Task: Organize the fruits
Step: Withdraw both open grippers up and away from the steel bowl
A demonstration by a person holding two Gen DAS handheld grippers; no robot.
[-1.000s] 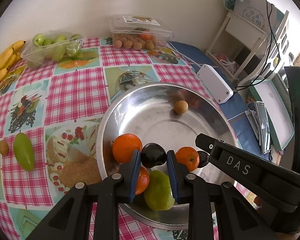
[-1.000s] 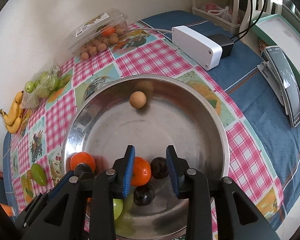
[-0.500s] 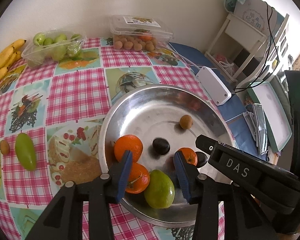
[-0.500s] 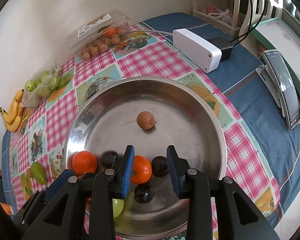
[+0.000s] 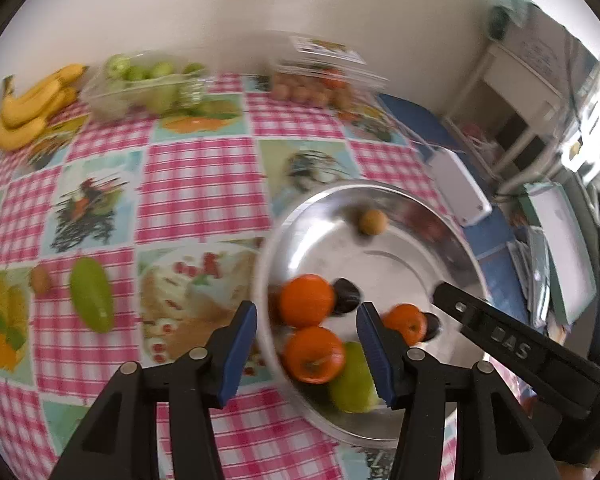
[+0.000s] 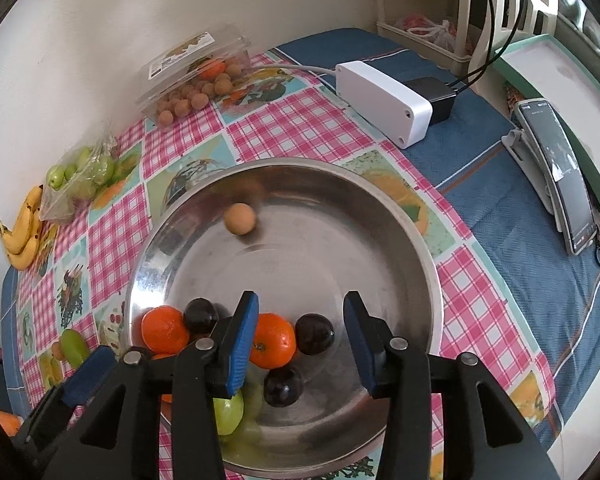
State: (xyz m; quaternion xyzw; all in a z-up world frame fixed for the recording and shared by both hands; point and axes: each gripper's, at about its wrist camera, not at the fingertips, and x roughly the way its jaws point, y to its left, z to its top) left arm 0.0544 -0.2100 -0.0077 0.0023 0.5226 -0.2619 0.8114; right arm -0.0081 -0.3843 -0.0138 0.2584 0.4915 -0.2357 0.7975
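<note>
The left gripper (image 5: pixel 306 350) was seen with its jaws opening and nothing held, poised over the near rim of the steel bowl (image 6: pixel 420 240), with two oranges (image 5: pixel 306 300) and a green fruit (image 5: pixel 352 384) lying below and between its blue pads. The right gripper (image 6: pixel 300 340) was likewise found opening and empty, an orange (image 6: pixel 274 340) and a dark plum (image 6: pixel 314 334) lying loose in the bowl between its fingers. A small brown fruit (image 6: pixel 240 219) was seen alone at the bowl's far side, while a green mango (image 5: pixel 91 300) was left on the checked tablecloth (image 5: pixel 204 184) outside the bowl.
</note>
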